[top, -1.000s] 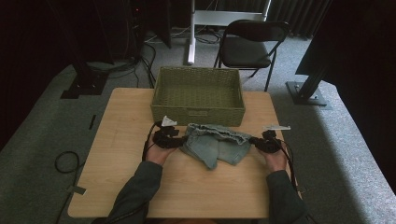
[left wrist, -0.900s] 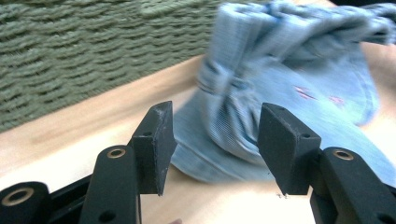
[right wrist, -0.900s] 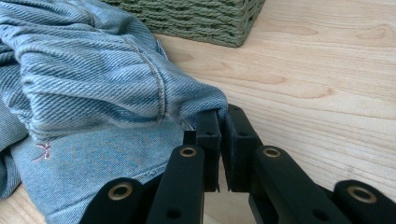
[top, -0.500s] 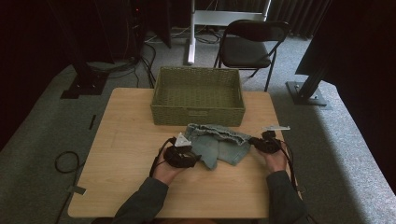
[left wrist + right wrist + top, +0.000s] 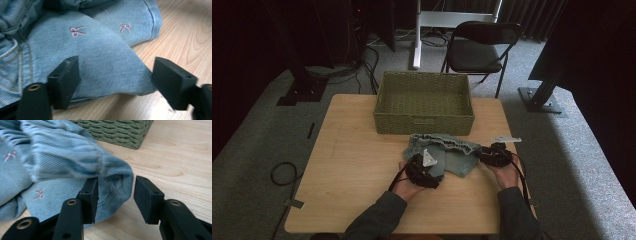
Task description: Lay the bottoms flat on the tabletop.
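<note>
A small light-blue denim garment with pink embroidered bows lies bunched on the wooden table, just in front of the basket. My left gripper sits at its near left edge. In the left gripper view its jaws have just been opening and stand wide, with a denim fold between them and the right pad clear of it. My right gripper is at the garment's right end. Its jaws have also just been opening, and the denim hem lies loosely between them.
A green woven basket stands at the back middle of the table, its corner close behind the right gripper. Bare wood lies left of the garment. A black folding chair and a black stand foot are on the carpet beyond.
My left hand has moved right and toward the table's front, from the garment's left end to its near edge. The denim now lies more bunched toward the right. The right hand has stayed put.
</note>
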{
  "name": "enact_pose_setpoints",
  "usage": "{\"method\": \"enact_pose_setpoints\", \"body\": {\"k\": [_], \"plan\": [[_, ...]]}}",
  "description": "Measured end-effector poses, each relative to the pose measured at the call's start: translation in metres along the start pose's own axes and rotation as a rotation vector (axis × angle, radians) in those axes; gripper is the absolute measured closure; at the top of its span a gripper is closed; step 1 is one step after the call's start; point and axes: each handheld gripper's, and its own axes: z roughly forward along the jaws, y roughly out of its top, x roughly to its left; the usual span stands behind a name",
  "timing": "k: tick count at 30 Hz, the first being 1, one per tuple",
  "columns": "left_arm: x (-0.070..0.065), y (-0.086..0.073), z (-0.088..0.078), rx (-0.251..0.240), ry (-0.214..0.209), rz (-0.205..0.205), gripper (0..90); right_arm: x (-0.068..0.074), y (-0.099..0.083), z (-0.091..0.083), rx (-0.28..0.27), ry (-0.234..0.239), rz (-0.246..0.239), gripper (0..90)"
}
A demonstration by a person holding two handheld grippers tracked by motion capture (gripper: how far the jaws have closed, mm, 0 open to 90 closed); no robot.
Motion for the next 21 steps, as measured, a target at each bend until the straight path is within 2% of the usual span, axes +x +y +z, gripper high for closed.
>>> {"method": "enact_pose_setpoints", "body": {"k": [3, 6, 8, 10, 12, 13, 15, 17, 21], "plan": [[-0.004, 0.001, -0.002, -0.016, -0.005, -0.006, 18.9, 0.005, -0.001, -0.009, -0.021, -0.02, -0.03, 50.7], [-0.006, 0.001, 0.002, -0.005, 0.008, 0.009, 17.2, 0.008, -0.005, -0.018, -0.048, -0.005, -0.033, 50.0], [-0.007, 0.0, 0.006, 0.005, 0.035, 0.024, 17.2, 0.011, -0.01, -0.022, -0.057, 0.012, -0.045, 49.7], [-0.006, -0.001, 0.008, 0.004, 0.052, 0.029, 19.5, 0.017, -0.017, -0.023, -0.043, 0.023, -0.075, 49.2], [-0.005, -0.001, 0.009, 0.014, 0.077, 0.039, 32.0, 0.022, -0.022, -0.022, -0.028, 0.026, -0.104, 49.1], [-0.003, -0.001, 0.009, 0.017, 0.081, 0.03, 40.4, 0.025, -0.025, -0.021, -0.026, 0.041, -0.117, 49.0], [0.002, -0.001, 0.008, 0.024, 0.046, 0.014, 55.7, 0.033, -0.028, -0.019, -0.021, 0.071, -0.153, 48.4], [0.004, 0.0, 0.008, 0.035, 0.043, 0.025, 67.4, 0.043, -0.029, -0.014, -0.013, 0.103, -0.203, 47.2], [0.009, 0.002, 0.005, 0.035, 0.024, 0.033, 76.7, 0.059, -0.029, -0.001, 0.022, 0.154, -0.289, 42.6]]}}
